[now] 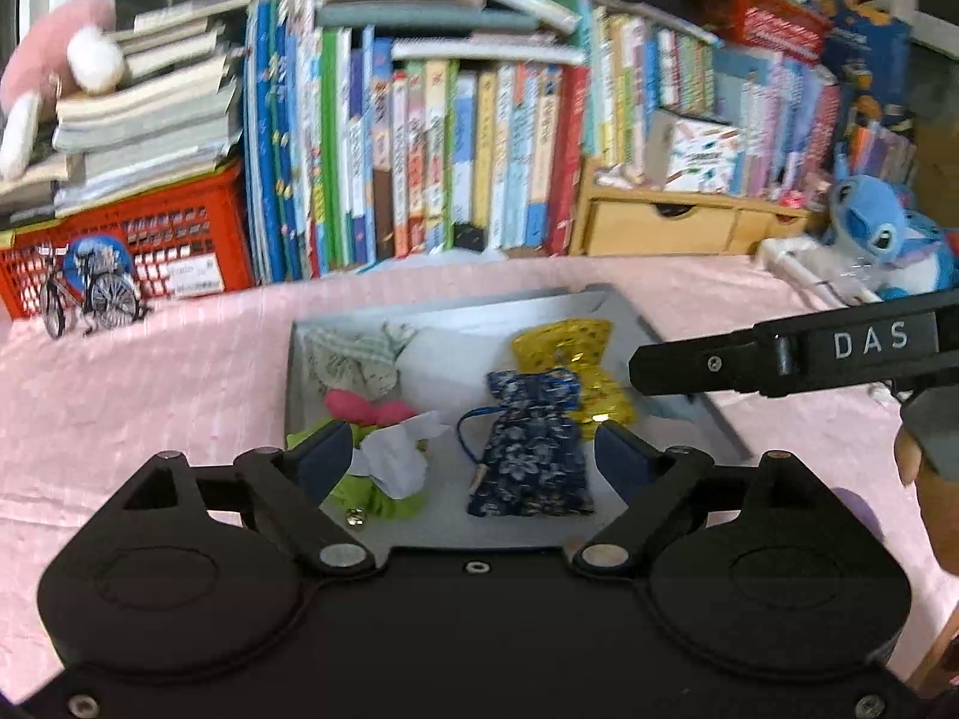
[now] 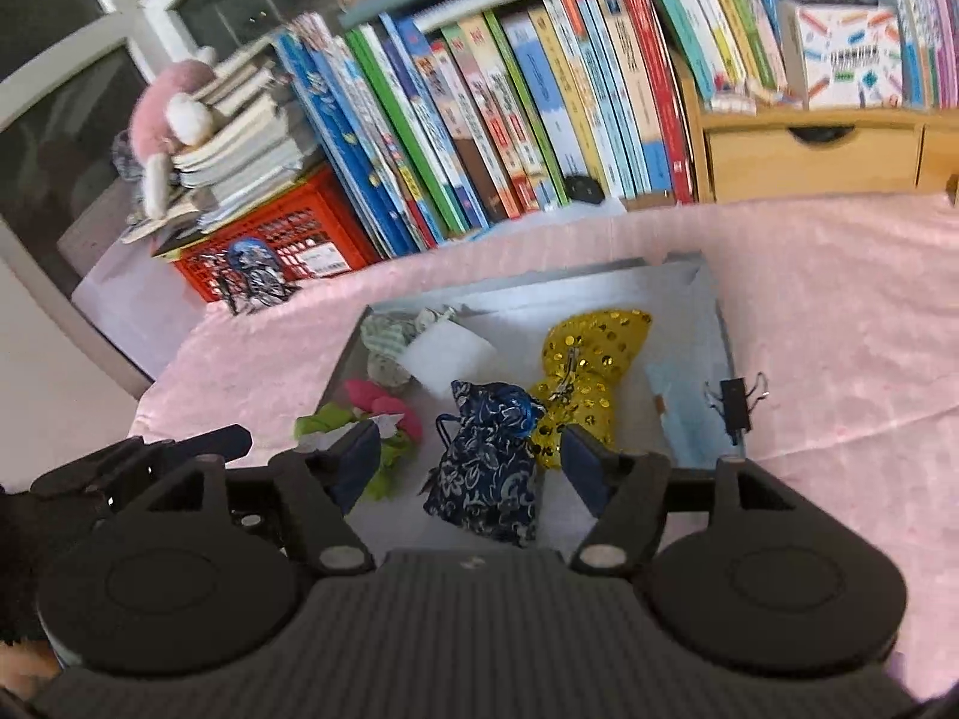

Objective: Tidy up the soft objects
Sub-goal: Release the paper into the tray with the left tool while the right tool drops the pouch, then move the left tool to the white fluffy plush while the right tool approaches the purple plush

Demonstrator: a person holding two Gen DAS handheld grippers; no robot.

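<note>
A grey tray (image 1: pixel 635 314) (image 2: pixel 713 293) sits on the pink cloth and holds soft items. A dark blue floral pouch (image 1: pixel 530 449) (image 2: pixel 488 467) lies near its front. A gold sequin bow (image 1: pixel 569 353) (image 2: pixel 590 359) lies behind it. A striped grey-green cloth piece (image 1: pixel 353 356) (image 2: pixel 389 341), a pink piece (image 1: pixel 353 404) (image 2: pixel 374 395) and a green-and-white piece (image 1: pixel 395 482) (image 2: pixel 326 419) lie at the left. My left gripper (image 1: pixel 473 452) is open and empty above the tray front. My right gripper (image 2: pixel 473 458) is open and empty over the blue pouch; it also shows in the left wrist view (image 1: pixel 641 368).
A row of books (image 1: pixel 449 150), a red crate (image 1: pixel 150 239) with stacked books, a small bicycle model (image 1: pixel 84 293), a wooden drawer box (image 1: pixel 671 221) and a blue plush (image 1: pixel 881 239) line the back. A black binder clip (image 2: pixel 737 404) is on the tray's right rim.
</note>
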